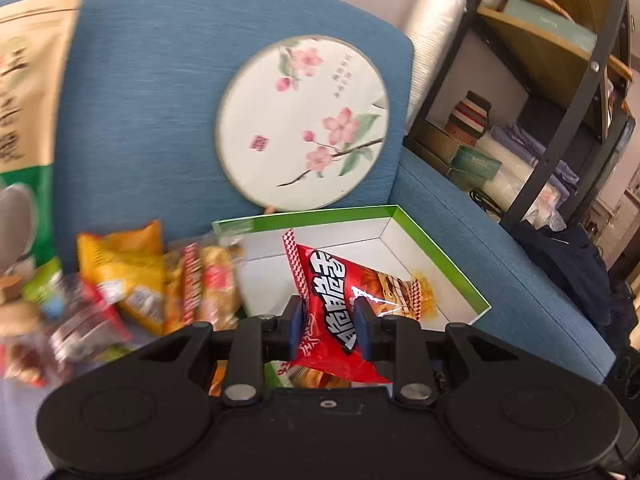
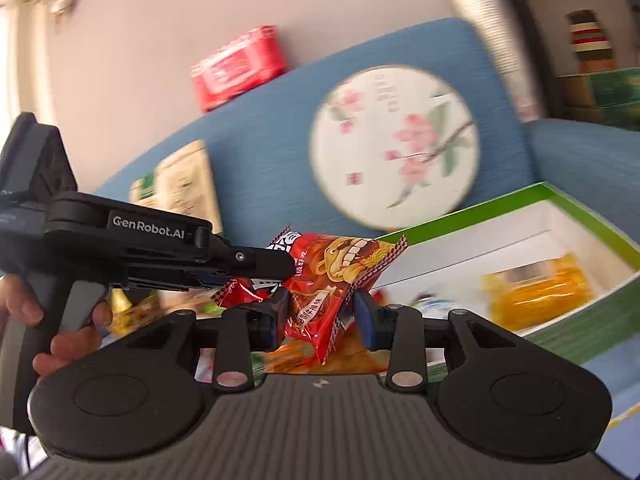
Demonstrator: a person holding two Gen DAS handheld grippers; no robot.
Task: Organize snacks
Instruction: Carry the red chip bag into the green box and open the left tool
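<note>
Sitting on the blue sofa [image 1: 160,80] is a green-rimmed white box [image 1: 440,248], open, with a round floral fan [image 1: 300,120] propped on the backrest behind it. Loose snack pile [image 1: 132,280] lies just left of the box; a yellow packet [image 2: 536,288] already lies inside. Left gripper [image 1: 328,316] is pinching the red snack bag [image 1: 340,300], held up over the box's near edge. Right gripper [image 2: 320,312] has the same bag between half-spread fingers; can't tell if its pads are pressing. A hand [image 2: 68,332] holds the left gripper's handle.

home living room | blue sofa [image 1: 160,80] | storage shelf [image 1: 560,80]
</note>
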